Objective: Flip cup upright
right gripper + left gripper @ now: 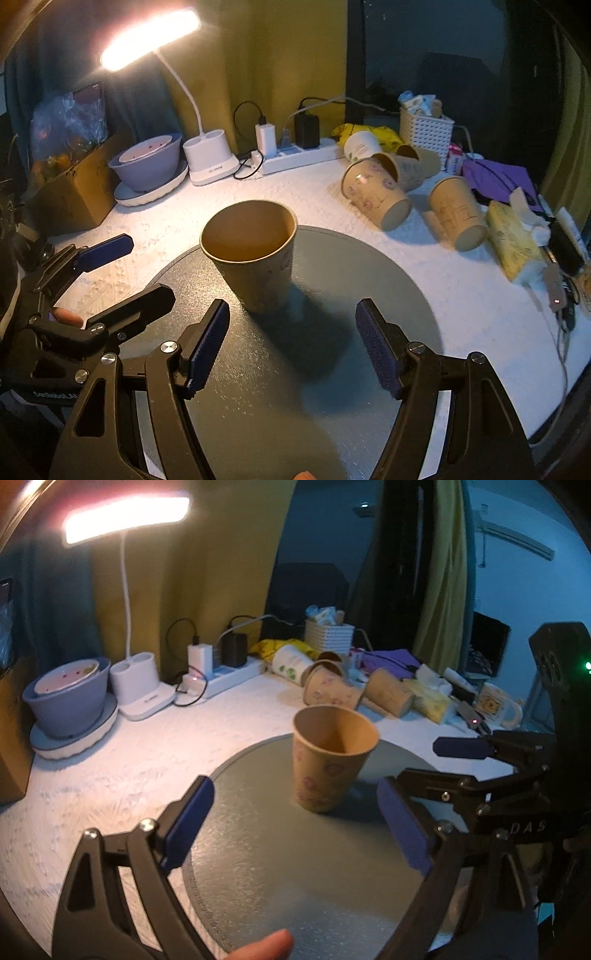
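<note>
A brown paper cup (330, 757) stands upright, mouth up, on a round grey mat (277, 849); it also shows in the right wrist view (255, 254) on the mat (332, 387). My left gripper (295, 827) is open and empty, just short of the cup. My right gripper (291, 350) is open and empty, a little behind the cup. The right gripper also shows at the right of the left wrist view (443, 768), and the left gripper at the left of the right wrist view (136, 269).
Several paper cups (376, 192) lie on their sides at the back right, by a tissue pack (513, 240) and a white basket (424, 129). A lit desk lamp (210, 155), power strip (303, 155) and grey bowl (147, 162) stand at the back left.
</note>
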Demonstrator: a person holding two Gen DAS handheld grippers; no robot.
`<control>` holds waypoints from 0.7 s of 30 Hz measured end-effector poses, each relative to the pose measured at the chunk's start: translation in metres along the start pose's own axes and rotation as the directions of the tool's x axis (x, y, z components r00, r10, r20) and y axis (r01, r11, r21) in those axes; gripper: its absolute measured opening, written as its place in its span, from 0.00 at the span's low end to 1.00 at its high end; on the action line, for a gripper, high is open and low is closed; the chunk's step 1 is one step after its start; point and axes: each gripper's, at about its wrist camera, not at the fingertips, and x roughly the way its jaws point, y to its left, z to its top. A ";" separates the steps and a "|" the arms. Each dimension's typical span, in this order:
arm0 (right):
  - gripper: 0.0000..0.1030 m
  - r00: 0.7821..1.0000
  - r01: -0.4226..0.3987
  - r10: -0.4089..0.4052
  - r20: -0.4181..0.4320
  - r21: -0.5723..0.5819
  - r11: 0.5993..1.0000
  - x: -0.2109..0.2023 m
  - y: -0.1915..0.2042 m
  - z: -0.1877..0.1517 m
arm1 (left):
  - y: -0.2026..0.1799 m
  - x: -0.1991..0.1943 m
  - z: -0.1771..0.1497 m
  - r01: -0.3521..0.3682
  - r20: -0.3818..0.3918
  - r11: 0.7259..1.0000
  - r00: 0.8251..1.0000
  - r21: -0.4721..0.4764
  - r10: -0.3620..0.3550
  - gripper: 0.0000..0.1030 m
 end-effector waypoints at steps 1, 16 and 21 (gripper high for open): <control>0.72 1.000 0.006 -0.006 0.007 0.000 1.000 -0.005 -0.001 0.000 | -0.001 -0.003 0.002 0.003 0.008 1.000 1.000 0.002 -0.003 0.89; 0.72 0.982 0.077 -0.072 0.172 -0.024 0.997 -0.066 0.001 0.007 | -0.007 -0.056 0.018 0.007 0.230 0.997 0.973 0.074 -0.024 0.89; 0.72 0.956 0.122 -0.112 0.272 -0.021 0.992 -0.084 0.008 0.007 | -0.003 -0.066 0.016 -0.013 0.292 0.996 0.956 0.086 -0.012 0.89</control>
